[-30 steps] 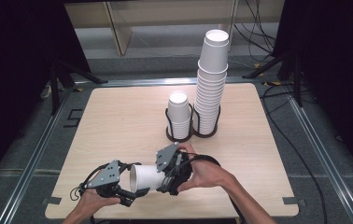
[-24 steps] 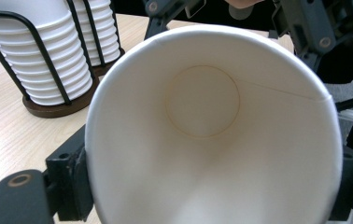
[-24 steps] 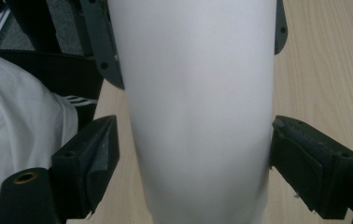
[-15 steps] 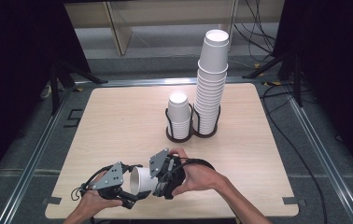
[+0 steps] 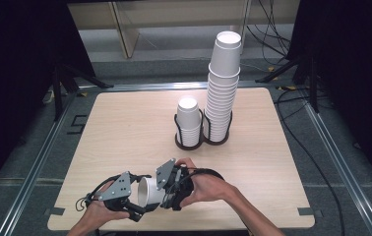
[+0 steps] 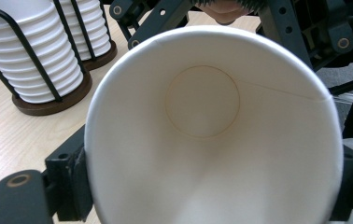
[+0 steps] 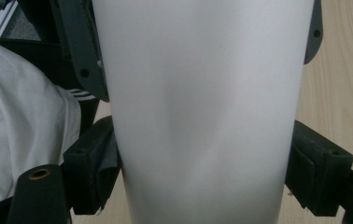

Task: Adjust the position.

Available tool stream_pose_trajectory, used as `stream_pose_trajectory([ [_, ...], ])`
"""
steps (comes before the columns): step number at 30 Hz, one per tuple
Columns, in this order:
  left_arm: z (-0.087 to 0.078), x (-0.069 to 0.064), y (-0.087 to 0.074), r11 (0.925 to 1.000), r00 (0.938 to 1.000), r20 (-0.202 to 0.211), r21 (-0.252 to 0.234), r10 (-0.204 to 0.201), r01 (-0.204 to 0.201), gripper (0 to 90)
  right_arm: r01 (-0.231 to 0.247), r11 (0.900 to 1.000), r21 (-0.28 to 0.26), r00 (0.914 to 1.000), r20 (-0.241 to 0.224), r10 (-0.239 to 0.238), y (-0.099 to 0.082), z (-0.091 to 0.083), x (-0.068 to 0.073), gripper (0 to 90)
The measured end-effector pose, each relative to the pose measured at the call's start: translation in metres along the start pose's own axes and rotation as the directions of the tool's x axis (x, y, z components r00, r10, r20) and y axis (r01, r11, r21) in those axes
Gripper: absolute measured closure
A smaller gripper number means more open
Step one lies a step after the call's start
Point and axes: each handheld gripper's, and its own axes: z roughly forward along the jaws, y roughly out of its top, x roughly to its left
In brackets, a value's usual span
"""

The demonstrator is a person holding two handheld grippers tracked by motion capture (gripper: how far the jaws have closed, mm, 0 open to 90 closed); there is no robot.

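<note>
A white paper cup point(image 5: 148, 191) lies on its side just above the table's front edge, held between both grippers. My left gripper point(image 5: 136, 197) grips it at the mouth. In the left gripper view its jaws flank the cup's rim point(image 6: 212, 116), and I look straight into the cup. These jaws have just been opening a little, with the cup still between them and touching both pads. My right gripper point(image 5: 160, 189) comes from the right, shut on the cup's body point(image 7: 202, 116), which stands between its pads point(image 7: 93, 172).
A short stack of cups point(image 5: 189, 123) and a tall stack point(image 5: 222, 88) stand in a black wire double holder point(image 5: 201, 143) at the table's middle back. Rails and cables run around the wooden table point(image 5: 125, 123). A white sleeve point(image 7: 20, 140) lies near the right gripper.
The right hand and its gripper have shifted slightly left and toward the front edge, closing the gap to the left gripper. Less of the cup shows between them.
</note>
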Motion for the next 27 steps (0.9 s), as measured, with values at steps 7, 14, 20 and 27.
stream_pose_trajectory([
  [7,0.000,0.001,-0.002,0.9998,0.9999,0.008,-0.021,-0.006,0.006,12.2,0.020,0.9997,-0.012,0.9998,0.000,-0.020,-0.001,-0.001,0.001,22.9],
  [14,-0.003,0.005,-0.003,0.9974,0.9992,0.011,-0.062,-0.037,0.038,10.3,0.001,0.9984,-0.057,0.9999,-0.012,-0.002,-0.005,-0.003,-0.002,23.3],
  [20,-0.004,0.006,-0.003,0.9944,0.9985,0.003,-0.091,-0.055,0.055,10.5,-0.003,0.9971,-0.076,1.0000,-0.006,0.003,-0.009,-0.002,-0.005,23.6],
  [27,-0.007,0.007,-0.001,0.9876,0.9967,-0.006,-0.136,-0.081,0.079,10.8,-0.025,0.9940,-0.107,0.9996,-0.012,0.024,-0.016,-0.004,-0.009,23.6],
])
